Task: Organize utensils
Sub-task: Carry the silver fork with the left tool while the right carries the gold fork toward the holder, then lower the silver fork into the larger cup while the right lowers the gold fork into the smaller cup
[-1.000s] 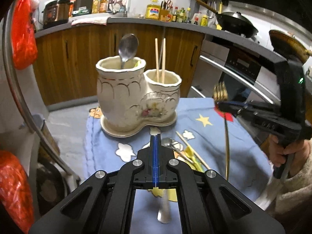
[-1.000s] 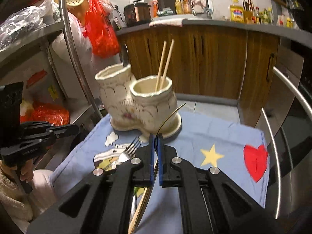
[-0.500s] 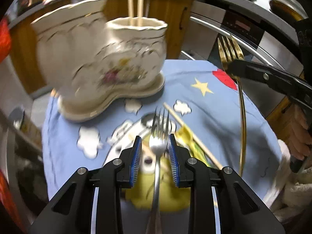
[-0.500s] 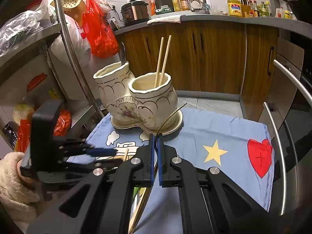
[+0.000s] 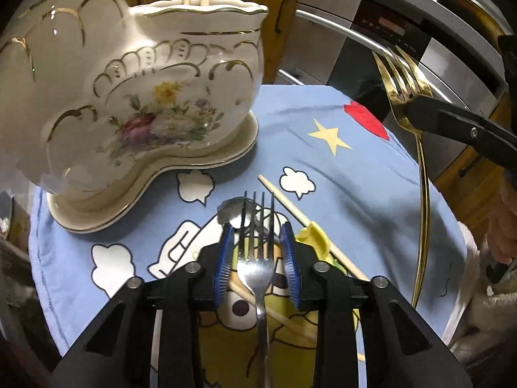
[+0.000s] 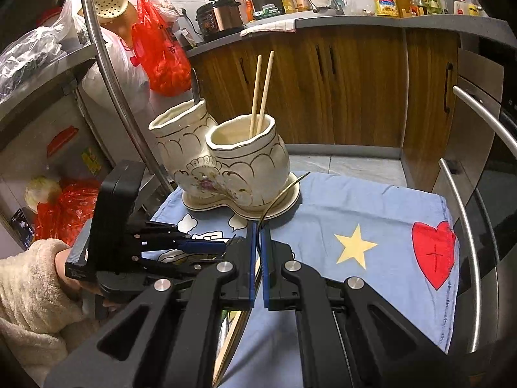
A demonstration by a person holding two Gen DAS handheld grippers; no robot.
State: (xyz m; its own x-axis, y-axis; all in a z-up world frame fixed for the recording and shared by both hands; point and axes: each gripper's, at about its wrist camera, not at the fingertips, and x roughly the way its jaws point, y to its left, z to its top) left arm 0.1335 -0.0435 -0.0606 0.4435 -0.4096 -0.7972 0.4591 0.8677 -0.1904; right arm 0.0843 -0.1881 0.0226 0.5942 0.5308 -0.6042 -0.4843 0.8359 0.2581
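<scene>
Since 1.0 s ago left claw (image 5: 258,258) dropped low and spread wide astride silver fork (image 5: 257,260) on worktop cloth (image 5: 371,200). Right claw (image 6: 257,258) clamps gold fork (image 5: 404,87). Holder (image 6: 223,165) has chopsticks (image 6: 261,93), spoon; loose chopsticks (image 5: 292,208) remain. Spoon bowl (image 5: 233,215) partly hidden.

A home kitchen: wooden cabinets (image 6: 355,90), rice cooker (image 6: 219,14) and oil bottles (image 6: 385,2) on the counter, built-in oven (image 5: 381,48).
</scene>
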